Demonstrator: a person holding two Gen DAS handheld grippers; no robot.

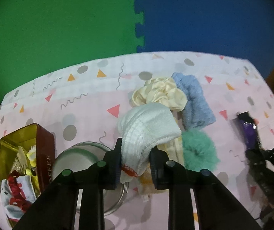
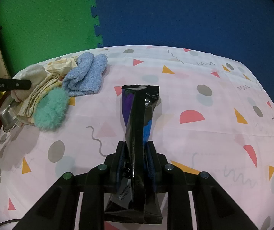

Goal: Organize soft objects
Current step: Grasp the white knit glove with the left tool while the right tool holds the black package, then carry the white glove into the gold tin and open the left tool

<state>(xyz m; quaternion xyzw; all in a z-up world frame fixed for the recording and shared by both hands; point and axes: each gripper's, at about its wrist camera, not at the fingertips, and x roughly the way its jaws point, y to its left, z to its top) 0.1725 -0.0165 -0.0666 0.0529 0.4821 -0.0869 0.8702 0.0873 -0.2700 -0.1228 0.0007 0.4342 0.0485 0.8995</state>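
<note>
My left gripper (image 1: 136, 154) is shut on a white sock (image 1: 148, 128) with a red cuff mark, held above a steel bowl (image 1: 83, 159). Behind it lie a cream scrunchie (image 1: 160, 94), a blue towel (image 1: 194, 101), a green fluffy scrunchie (image 1: 200, 151) and a folded yellowish cloth (image 1: 173, 149). My right gripper (image 2: 135, 151) is shut on a black and purple foil packet (image 2: 137, 118), held upright over the tablecloth. The right wrist view shows the same pile at the left: the blue towel (image 2: 87, 74), the green scrunchie (image 2: 50, 111), the folded cloth (image 2: 39, 95).
A red and gold coffee tin (image 1: 45, 149) with several small cloth items stands open at the left. The steel bowl (image 2: 8, 113) sits next to it. The pink patterned tablecloth (image 2: 194, 134) covers the table. Green and blue foam mats form the back wall.
</note>
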